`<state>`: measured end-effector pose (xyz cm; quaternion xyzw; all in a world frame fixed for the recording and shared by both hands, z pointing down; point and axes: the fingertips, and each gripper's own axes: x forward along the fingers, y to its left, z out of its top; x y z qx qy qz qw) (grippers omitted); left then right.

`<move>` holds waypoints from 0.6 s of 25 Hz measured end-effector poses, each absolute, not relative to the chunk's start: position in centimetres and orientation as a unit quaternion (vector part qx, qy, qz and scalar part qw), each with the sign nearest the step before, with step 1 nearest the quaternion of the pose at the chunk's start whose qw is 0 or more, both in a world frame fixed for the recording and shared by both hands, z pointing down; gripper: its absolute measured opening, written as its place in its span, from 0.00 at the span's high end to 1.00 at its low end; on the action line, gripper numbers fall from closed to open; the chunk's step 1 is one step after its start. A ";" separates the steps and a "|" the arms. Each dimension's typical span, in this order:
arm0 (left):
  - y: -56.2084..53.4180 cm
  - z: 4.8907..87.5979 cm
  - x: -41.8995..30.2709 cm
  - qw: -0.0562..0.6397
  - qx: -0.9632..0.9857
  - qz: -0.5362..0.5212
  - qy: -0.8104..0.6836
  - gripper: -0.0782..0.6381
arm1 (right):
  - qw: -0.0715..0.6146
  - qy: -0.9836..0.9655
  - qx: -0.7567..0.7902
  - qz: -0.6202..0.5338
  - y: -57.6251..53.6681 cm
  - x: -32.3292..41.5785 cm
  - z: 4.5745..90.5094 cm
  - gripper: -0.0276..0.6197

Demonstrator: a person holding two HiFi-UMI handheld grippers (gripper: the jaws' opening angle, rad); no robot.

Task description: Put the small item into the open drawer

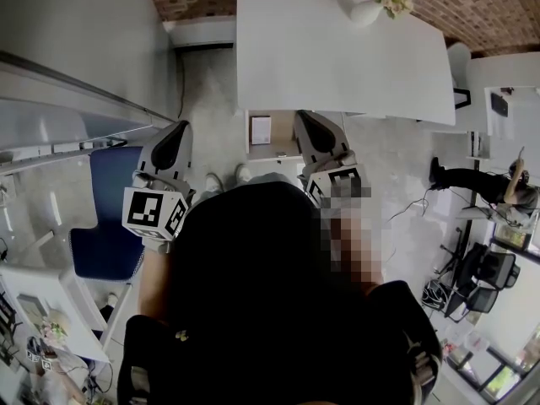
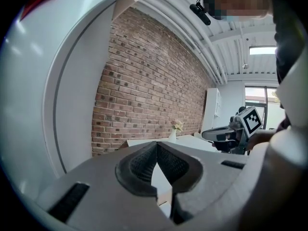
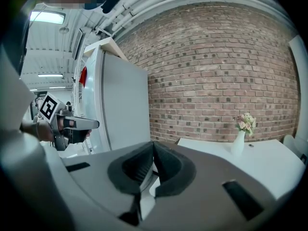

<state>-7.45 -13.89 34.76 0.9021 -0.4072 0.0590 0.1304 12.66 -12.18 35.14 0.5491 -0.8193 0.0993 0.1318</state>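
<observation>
Step in hand: none under load, so this reads as either before the pick or after the drop. Left gripper (image 1: 180,129) and right gripper (image 1: 304,118) are both held up in front of the body, short of the near edge of the tabletop (image 1: 337,49). Left gripper view: fingers (image 2: 139,165) clenched tip to tip, nothing between them. Right gripper view: fingers (image 3: 166,165) likewise clenched on nothing. The open drawer (image 1: 285,129) stands out from under the near edge, toward the near-left corner, between the two grippers in the head view. Contents: one flat white rectangle (image 1: 261,130) at the drawer's left side, the rest bare brown bottom. I cannot tell whether that rectangle is the small item. No other small item shows clearly on the tabletop, which carries only a white vase (image 1: 367,11) with flowers at its far edge. Judgement: if the item is elsewhere, the next move calls for finding it and releasing one pair of fingers for the pick.
</observation>
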 end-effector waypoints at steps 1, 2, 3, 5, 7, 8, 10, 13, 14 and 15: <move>-13.9 34.8 -7.5 0.130 0.902 0.060 -0.408 0.89 | 0.132 -0.819 0.549 0.101 -12.2 12.7 35.2 0.94; -13.9 34.8 -7.5 0.130 0.902 0.062 -0.408 0.89 | 0.133 -0.819 0.550 0.102 -12.2 12.8 35.3 0.94; -13.9 34.8 -7.5 0.130 0.902 0.062 -0.408 0.89 | 0.133 -0.818 0.550 0.104 -12.2 12.8 35.4 0.94; -13.8 34.7 -7.6 0.132 0.901 0.063 -0.408 0.89 | 0.133 -0.818 0.550 0.107 -12.1 12.8 35.5 0.94; -13.7 34.8 -7.7 0.133 0.901 0.063 -0.409 0.89 | 0.132 -0.817 0.550 0.111 -12.0 12.7 35.7 0.94; -13.7 34.9 -7.7 0.133 0.901 0.064 -0.409 0.89 | 0.132 -0.817 0.549 0.112 -12.0 12.7 35.8 0.94; -13.7 35.1 -7.6 0.133 0.901 0.065 -0.408 0.89 | 0.132 -0.817 0.549 0.115 -12.0 12.7 36.1 0.94; -13.6 35.1 -7.5 0.133 0.901 0.067 -0.407 0.89 | 0.132 -0.817 0.548 0.118 -11.8 12.8 36.4 0.94; -13.5 35.1 -7.5 0.133 0.901 0.068 -0.406 0.89 | 0.132 -0.817 0.548 0.119 -11.8 12.9 36.4 0.94; -13.4 35.1 -7.5 0.133 0.902 0.069 -0.406 0.89 | 0.133 -0.817 0.549 0.120 -11.7 13.0 36.5 0.94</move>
